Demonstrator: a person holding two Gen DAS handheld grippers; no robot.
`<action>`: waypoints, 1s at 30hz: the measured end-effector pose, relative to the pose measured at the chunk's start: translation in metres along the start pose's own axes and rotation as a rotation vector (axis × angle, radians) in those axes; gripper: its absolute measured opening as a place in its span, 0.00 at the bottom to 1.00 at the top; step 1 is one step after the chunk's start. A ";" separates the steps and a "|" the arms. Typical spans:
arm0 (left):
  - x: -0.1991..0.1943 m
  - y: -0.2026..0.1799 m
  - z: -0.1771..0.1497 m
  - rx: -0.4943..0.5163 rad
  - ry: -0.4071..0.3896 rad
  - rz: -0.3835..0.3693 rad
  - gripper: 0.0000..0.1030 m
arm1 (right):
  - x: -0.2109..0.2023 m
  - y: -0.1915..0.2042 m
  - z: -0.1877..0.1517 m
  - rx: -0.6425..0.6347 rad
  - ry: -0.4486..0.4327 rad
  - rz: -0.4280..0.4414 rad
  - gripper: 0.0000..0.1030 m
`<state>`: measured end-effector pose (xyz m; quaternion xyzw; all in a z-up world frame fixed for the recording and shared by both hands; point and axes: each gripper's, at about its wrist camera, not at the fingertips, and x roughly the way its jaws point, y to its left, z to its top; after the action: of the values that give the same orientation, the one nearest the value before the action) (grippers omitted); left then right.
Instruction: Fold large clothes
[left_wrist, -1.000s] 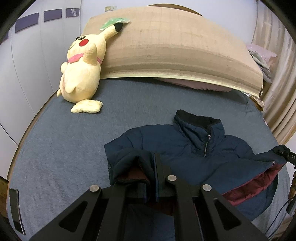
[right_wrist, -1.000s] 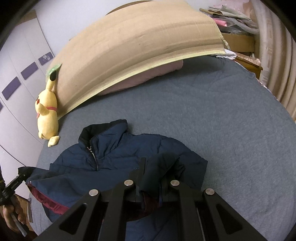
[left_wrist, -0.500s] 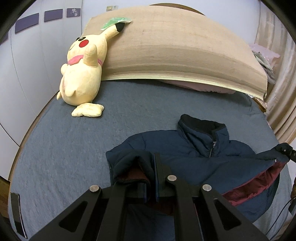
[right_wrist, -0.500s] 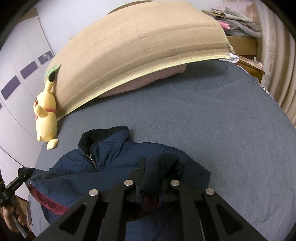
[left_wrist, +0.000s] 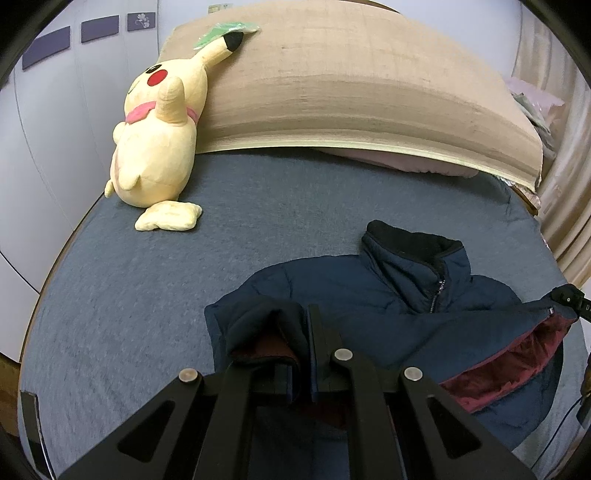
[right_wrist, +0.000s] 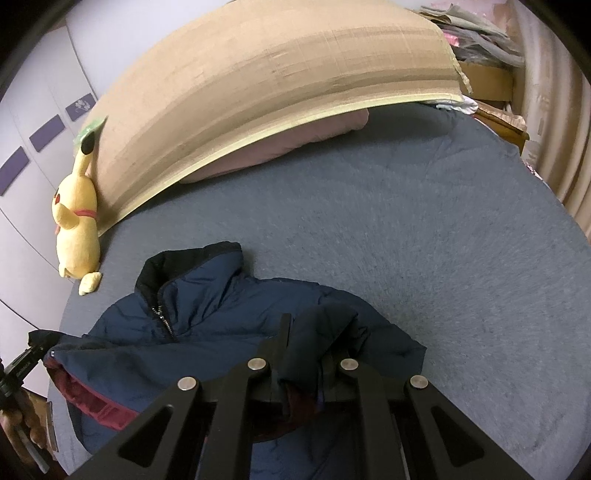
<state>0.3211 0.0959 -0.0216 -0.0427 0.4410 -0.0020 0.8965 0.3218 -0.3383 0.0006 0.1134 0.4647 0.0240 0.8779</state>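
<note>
A navy puffer jacket (left_wrist: 413, 306) with dark red lining lies on the grey bed (left_wrist: 147, 295), collar toward the headboard. My left gripper (left_wrist: 299, 343) is shut on the jacket's left lower hem and holds it lifted. My right gripper (right_wrist: 303, 350) is shut on the right lower hem of the jacket (right_wrist: 207, 321) and holds it lifted too. The right gripper also shows at the right edge of the left wrist view (left_wrist: 565, 295). The left gripper shows at the left edge of the right wrist view (right_wrist: 33, 350). The raised hem shows the red lining (left_wrist: 509, 358).
A yellow plush toy (left_wrist: 159, 144) leans on the tan headboard (left_wrist: 351, 85) at the back left; it also shows in the right wrist view (right_wrist: 75, 229). A pink pillow (right_wrist: 295, 140) lies under the headboard. Curtains (right_wrist: 554, 110) and stacked clutter (right_wrist: 476, 26) stand at the right.
Both grippers have moved forward toward the headboard with the hem held. The collar sits lower in both views and the plush toy looks nearer.
</note>
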 end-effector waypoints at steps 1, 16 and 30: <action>0.001 0.000 0.001 0.001 0.000 0.000 0.07 | 0.001 0.000 0.001 -0.001 0.001 0.000 0.10; 0.035 -0.001 0.017 0.007 0.031 0.041 0.07 | 0.030 0.008 0.023 0.001 0.021 -0.026 0.09; 0.062 -0.003 0.017 0.034 0.061 0.072 0.07 | 0.062 0.004 0.022 0.005 0.053 -0.042 0.09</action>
<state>0.3726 0.0915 -0.0598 -0.0114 0.4692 0.0215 0.8828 0.3755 -0.3290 -0.0372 0.1053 0.4903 0.0074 0.8651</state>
